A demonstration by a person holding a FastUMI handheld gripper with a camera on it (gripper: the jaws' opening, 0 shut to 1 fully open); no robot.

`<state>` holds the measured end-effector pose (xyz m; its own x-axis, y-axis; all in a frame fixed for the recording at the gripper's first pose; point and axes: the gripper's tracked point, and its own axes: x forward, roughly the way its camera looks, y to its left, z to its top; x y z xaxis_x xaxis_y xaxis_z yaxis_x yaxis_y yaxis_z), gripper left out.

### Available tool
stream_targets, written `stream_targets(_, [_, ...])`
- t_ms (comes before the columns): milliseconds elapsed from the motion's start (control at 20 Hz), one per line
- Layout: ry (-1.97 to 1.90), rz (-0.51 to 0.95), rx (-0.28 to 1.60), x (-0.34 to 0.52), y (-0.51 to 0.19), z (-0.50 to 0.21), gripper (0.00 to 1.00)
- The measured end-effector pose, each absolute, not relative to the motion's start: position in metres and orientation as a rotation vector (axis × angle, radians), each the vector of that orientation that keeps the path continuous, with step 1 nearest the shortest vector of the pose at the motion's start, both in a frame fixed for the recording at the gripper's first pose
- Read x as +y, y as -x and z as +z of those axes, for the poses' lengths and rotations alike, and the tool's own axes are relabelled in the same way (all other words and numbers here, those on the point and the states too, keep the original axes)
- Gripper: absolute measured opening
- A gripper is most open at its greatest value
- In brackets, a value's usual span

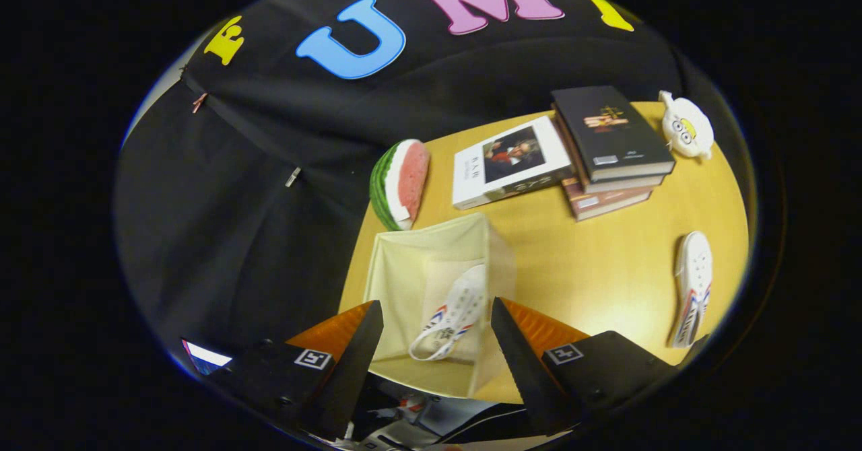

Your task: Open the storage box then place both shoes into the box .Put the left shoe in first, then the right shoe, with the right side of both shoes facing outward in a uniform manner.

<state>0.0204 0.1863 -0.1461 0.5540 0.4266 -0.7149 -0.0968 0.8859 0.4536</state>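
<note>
The gripper (436, 343) is hovering with its fingers spread and empty above the open cream fabric storage box (404, 262), where one white canvas shoe (450, 313) is lying, while the second white shoe (693, 286), probably light and soft, is waiting well apart on the yellow wooden table (592, 262), best pinched at its stiffer heel rim.

The gripper view looks steeply down past the spread tool (436, 343) fingers, close above the table (592, 269) edge
</note>
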Motion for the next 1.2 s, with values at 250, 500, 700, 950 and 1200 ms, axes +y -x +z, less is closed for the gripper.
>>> stream_targets(250, [-0.233, 0.173, 0.932, 0.053, -0.013, -0.168, 0.99])
stream_targets(500, [-0.194, 0.082, 1.011, -0.053, -0.003, -0.209, 0.99])
stream_targets(700, [-0.247, 0.029, 1.096, -0.108, 0.010, -0.249, 0.99])
stream_targets(950, [-0.219, 0.015, 1.196, -0.154, 0.019, -0.306, 0.99])
stream_targets(1200, [-0.248, 0.021, 1.260, -0.168, 0.018, -0.355, 0.99])
